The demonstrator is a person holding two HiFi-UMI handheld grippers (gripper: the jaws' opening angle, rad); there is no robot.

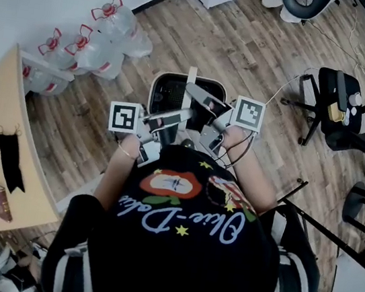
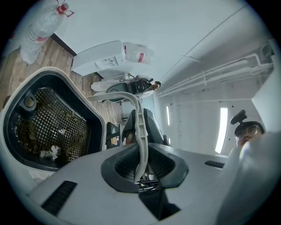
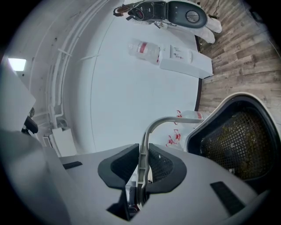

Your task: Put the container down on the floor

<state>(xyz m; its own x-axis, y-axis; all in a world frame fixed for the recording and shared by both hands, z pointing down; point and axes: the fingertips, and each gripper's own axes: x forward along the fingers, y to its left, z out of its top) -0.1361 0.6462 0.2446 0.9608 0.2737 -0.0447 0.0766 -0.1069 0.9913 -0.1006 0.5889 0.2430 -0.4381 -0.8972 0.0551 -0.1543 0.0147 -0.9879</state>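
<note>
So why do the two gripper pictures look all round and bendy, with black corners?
Left gripper view: the wide lens bends the wall pipes, blacks out the corners, and the light strip glares white. Right gripper view: same round bend; the container curves at the edge. Head view: floor planks bow only slightly, light is even.

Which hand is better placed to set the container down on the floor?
Neither alone: the left tongs and right tongs are each shut on the container's pale handle, above the wood floor. Lowering both together looks safest.
</note>
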